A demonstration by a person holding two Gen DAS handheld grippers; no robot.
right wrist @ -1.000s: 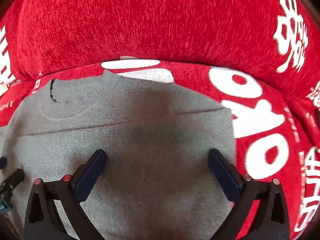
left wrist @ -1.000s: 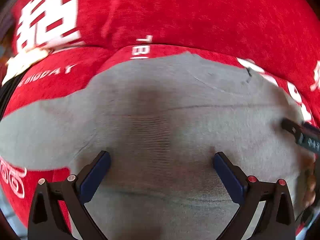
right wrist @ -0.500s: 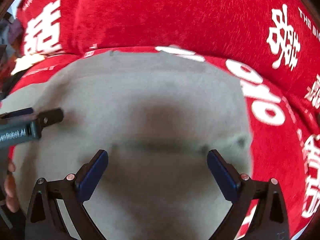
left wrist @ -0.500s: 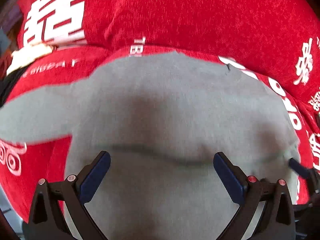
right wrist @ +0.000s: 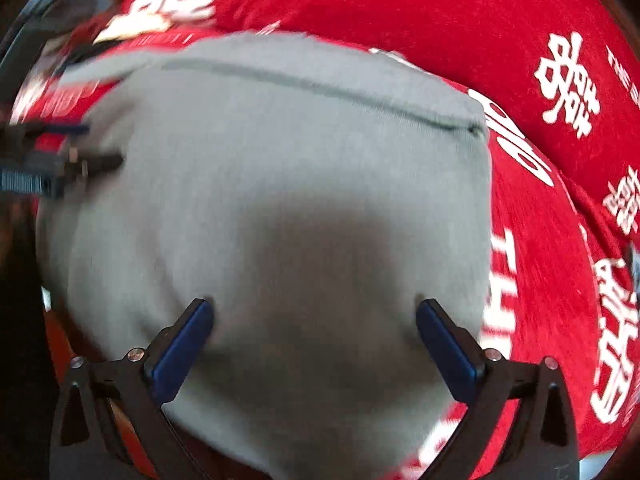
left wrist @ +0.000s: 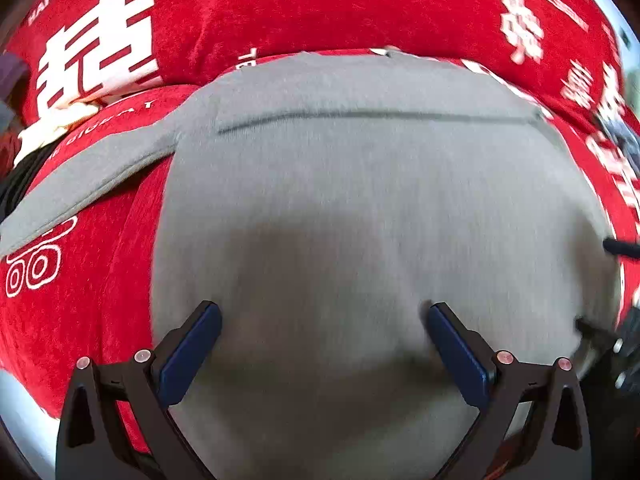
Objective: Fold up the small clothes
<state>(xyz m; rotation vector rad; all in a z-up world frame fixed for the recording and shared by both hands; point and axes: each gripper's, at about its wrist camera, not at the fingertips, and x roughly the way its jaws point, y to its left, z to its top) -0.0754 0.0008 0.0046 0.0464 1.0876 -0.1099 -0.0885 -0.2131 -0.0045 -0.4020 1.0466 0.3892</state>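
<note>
Bottom fold laid over grey top (left wrist: 360, 200). My left gripper (left wrist: 320, 344) and right gripper (right wrist: 314, 340) hang wide apart, empty. Next, I reckon: tuck the sleeve (left wrist: 92, 176) inward.

Over the grey garment (left wrist: 360, 200) on the red cover (left wrist: 320, 4), the left gripper (left wrist: 320, 344) hangs with jaws spread wide, one sleeve (left wrist: 92, 176) trailing leftward.

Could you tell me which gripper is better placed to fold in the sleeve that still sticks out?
The left gripper. The sleeve lies flat on the red cover to the left of the grey top, on that gripper's side; the right gripper hovers near the opposite edge. Both are open.
</note>
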